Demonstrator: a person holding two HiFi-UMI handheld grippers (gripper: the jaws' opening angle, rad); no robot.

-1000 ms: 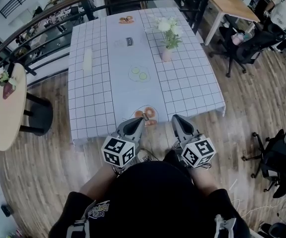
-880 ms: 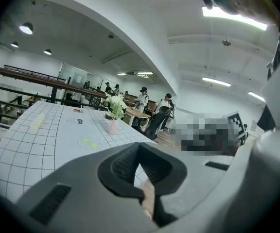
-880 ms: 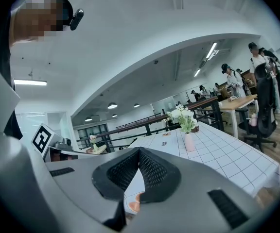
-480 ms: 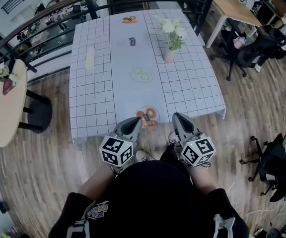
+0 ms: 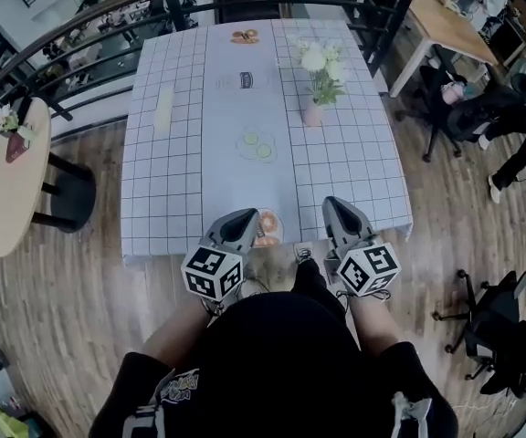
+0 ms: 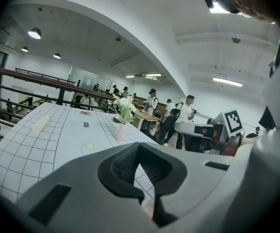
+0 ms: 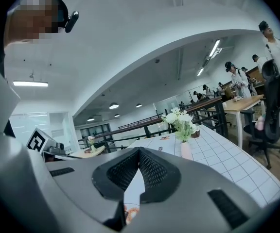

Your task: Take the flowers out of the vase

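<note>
White flowers (image 5: 320, 62) stand in a small pink vase (image 5: 313, 113) on the far right part of a white gridded tablecloth (image 5: 354, 167). My left gripper (image 5: 245, 219) and right gripper (image 5: 336, 206) are held side by side at the table's near edge, far short of the vase. Both are shut with nothing between their jaws. In the left gripper view, the flowers (image 6: 124, 106) and vase (image 6: 121, 131) show beyond the closed left gripper (image 6: 139, 147). In the right gripper view, the flowers (image 7: 180, 120) and vase (image 7: 185, 150) show to the right of the closed right gripper (image 7: 139, 152).
A plate of orange food (image 5: 267, 226) sits at the near edge between the grippers. Further back are a plate with green slices (image 5: 257, 144), a yellow strip (image 5: 163, 110) and a far plate (image 5: 244, 36). A round side table (image 5: 12, 176) stands left, office chairs (image 5: 455, 108) right.
The view has drawn closer to the table. Both grippers now reach over its near edge beside the orange plate. Their jaws stay shut.
</note>
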